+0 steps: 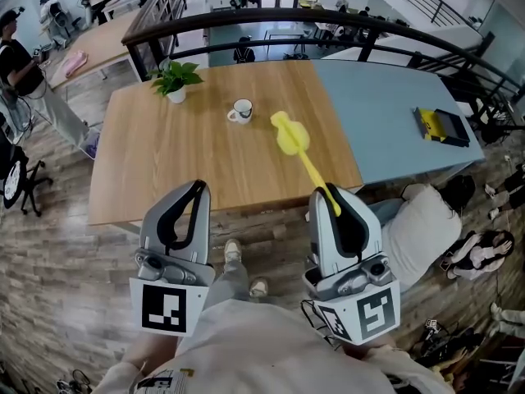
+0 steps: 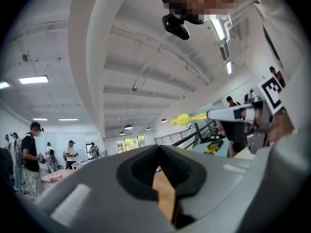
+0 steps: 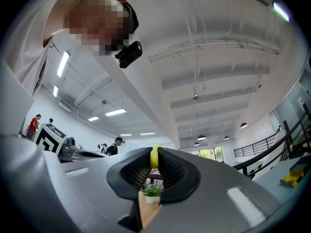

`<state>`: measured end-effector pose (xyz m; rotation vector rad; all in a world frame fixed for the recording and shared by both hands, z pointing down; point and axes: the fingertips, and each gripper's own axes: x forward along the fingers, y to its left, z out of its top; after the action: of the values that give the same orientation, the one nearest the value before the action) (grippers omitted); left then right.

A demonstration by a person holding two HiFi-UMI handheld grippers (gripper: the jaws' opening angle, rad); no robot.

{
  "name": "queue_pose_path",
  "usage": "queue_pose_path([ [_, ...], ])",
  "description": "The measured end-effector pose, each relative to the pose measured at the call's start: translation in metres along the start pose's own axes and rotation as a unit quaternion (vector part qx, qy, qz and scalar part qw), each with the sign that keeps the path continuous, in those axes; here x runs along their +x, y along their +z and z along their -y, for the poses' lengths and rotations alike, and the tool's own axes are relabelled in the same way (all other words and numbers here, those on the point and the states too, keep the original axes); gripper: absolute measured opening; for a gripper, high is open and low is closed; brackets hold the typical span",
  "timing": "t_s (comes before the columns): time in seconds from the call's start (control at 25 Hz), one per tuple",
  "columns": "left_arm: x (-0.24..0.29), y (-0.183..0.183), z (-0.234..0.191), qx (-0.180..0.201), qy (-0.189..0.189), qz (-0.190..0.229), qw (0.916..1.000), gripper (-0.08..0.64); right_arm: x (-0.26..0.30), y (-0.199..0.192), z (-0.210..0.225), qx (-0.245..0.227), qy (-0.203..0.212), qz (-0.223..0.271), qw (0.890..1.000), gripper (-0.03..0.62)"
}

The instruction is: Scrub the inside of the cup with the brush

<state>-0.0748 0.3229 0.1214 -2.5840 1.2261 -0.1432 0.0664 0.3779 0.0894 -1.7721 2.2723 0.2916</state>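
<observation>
A white cup (image 1: 240,112) stands on the wooden table (image 1: 164,162), well ahead of both grippers. My right gripper (image 1: 332,195) is shut on the handle of a yellow brush (image 1: 289,134), whose head juts up and forward over the table, right of the cup. In the right gripper view the yellow handle (image 3: 154,158) is pinched between the pads of the right gripper (image 3: 154,165). My left gripper (image 1: 195,189) is shut with nothing in it, held near the table's front edge. The left gripper view shows the left gripper (image 2: 159,152) with jaws together, and the brush (image 2: 187,119) off to the right.
A small potted plant (image 1: 175,79) sits at the table's far left corner. A blue-grey tabletop (image 1: 385,113) adjoins on the right, with a yellow-and-black object (image 1: 441,125) on it. A dark railing (image 1: 344,19) runs behind. People stand at the far left (image 1: 20,64). Bags (image 1: 480,249) lie on the floor.
</observation>
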Motion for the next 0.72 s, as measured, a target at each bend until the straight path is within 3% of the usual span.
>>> queue_pose_path([
  [0.32, 0.018, -0.004, 0.000, -0.007, -0.016, 0.016, 0.9997, 0.003, 0.008, -0.015, 0.010, 0.031, 0.001, -0.011, 0.999, 0.034],
  [0.72, 0.060, -0.023, -0.031, -0.032, -0.017, 0.018, 0.9992, 0.003, 0.057, -0.033, 0.020, 0.021, 0.008, -0.022, 1.000, 0.034],
])
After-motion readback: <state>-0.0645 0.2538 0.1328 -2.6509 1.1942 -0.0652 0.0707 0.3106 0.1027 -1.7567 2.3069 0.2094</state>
